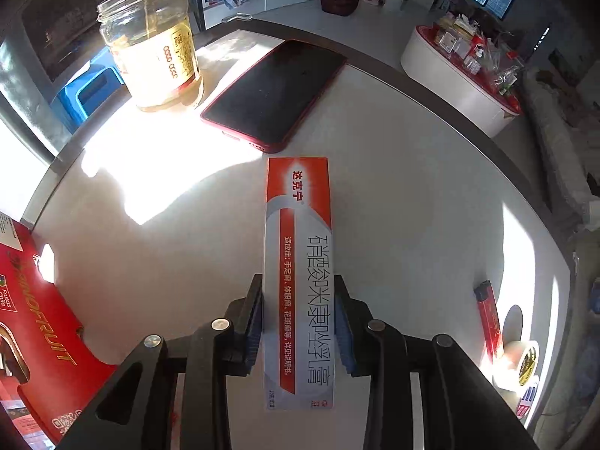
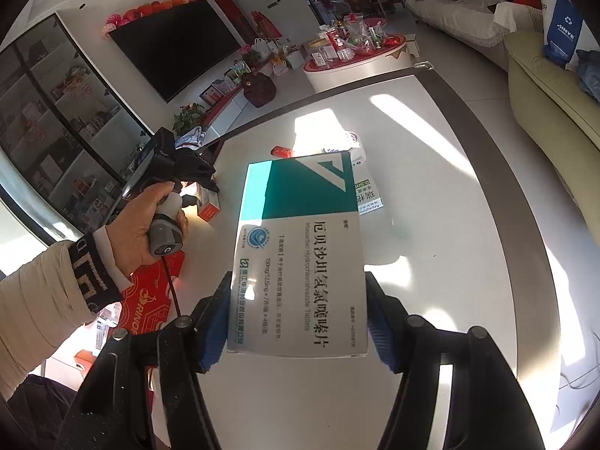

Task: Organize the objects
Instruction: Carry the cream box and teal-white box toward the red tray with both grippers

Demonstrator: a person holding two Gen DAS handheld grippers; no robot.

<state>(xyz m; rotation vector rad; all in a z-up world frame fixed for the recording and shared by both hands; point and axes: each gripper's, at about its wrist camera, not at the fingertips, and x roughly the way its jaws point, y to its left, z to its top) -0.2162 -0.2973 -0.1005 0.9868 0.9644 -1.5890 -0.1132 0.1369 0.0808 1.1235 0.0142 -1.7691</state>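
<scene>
- The left tongs (image 1: pixel 298 332) point steeply down at the counter (image 1: pixel 393 195), and the long red-and-white ointment box (image 1: pixel 298 262) lies straight ahead between the blades. Its long axis runs the same way the tongs point, away toward the dark phone (image 1: pixel 273 93) and the glass jar (image 1: pixel 150 48) beyond.
- The blue pads (image 1: pixel 255 332) sit against the two narrow sides of the box near its close end. The left tongs look clamped on it, drawn in to about the box's width.
- Whether the box has left the counter I cannot tell; it looks to be lying flat or only just raised.
- The right tongs (image 2: pixel 298 324) stand wider, clamped on the teal-and-white tablet box (image 2: pixel 300 255), which is held above the counter with its long side running forward.
- In the right wrist view the person's left hand (image 2: pixel 150 221) works its tool off to the left, near the red fruit carton (image 1: pixel 41 318).
- My guess is the left hand is nearer that carton, so the ointment box would go there first.
- A red lighter (image 1: pixel 489 322) and a tape roll (image 1: pixel 521 363) lie well apart, at the counter's right edge.
</scene>
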